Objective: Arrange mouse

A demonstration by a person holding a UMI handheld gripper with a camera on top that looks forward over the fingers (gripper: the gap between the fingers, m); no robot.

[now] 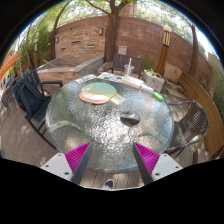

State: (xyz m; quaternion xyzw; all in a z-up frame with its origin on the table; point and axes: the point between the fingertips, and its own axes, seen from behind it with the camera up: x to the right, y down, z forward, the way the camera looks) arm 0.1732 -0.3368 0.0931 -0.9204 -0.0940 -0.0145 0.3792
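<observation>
Two gripper fingers with bright pink pads (78,160) reach forward from the camera, spread wide apart with nothing held between them. The gripper (113,160) hovers above the near edge of a round glass table (90,125) set on an outdoor patio.

Beyond the fingers, toward the middle of the table and slightly to the right, lies a small dark mouse (130,120), resting on the glass by itself, well apart from both fingers. No object sits between the fingers and the mouse; only bare glass lies in that stretch.

Farther back on the table, to the left, rests a round wooden board (97,92) with a pale green piece (117,99) touching its right side. Near the far right rim lies a small green and white item (157,96), too small to identify.

Dark metal chairs stand around the table: one on the left (33,97), one on the right (190,120), and another at the far side (120,64). Behind them a tree trunk (112,30) rises in front of a brick wall (75,42), with a tall lamp (164,42) to the right and a white planter (153,78) near it.
</observation>
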